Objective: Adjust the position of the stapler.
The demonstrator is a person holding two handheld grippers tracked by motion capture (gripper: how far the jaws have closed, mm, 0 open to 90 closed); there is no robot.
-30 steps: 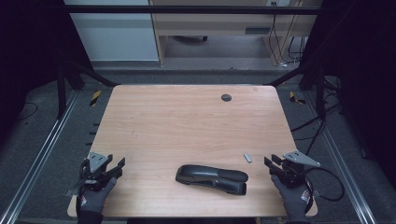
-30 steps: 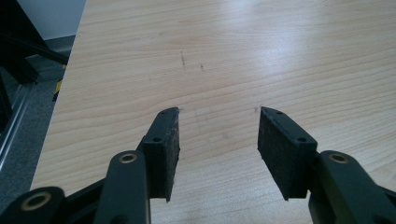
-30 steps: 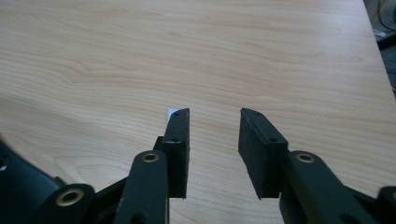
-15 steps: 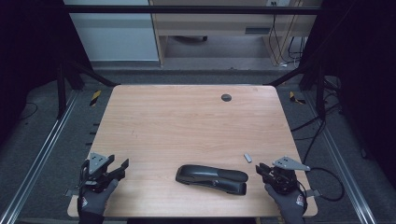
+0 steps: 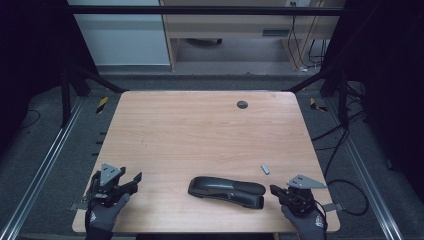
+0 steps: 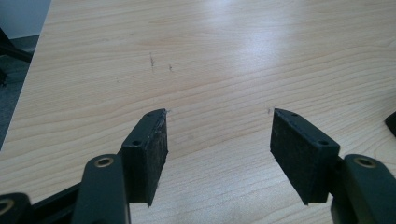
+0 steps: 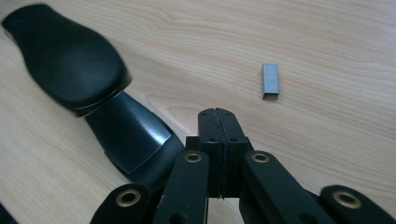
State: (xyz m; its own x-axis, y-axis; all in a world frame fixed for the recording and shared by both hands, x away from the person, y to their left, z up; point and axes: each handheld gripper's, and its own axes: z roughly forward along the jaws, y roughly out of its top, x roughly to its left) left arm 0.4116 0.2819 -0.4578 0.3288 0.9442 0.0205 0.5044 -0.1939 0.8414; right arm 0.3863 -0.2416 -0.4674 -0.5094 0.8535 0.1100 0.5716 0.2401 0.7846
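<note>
Stapler and staples waiting, one hand-held gripper pressed closed beside them

The black stapler point(image 5: 227, 190) lies flat on the counter point(image 5: 200, 130) at about 6 o'clock, the small strip of staples point(image 5: 265, 169) near it toward 4 o'clock. The right hand-held gripper point(image 5: 276, 190), jaws pressed together on nothing, sits just off the stapler's tail; the left hand-held gripper point(image 5: 134, 178) hangs wide apart at 8 o'clock over bare wood. My worry: closed jaws could nudge the stapler sideways instead of gripping it, and the thin staple strip may slide or snap if pinched off-centre.
</note>
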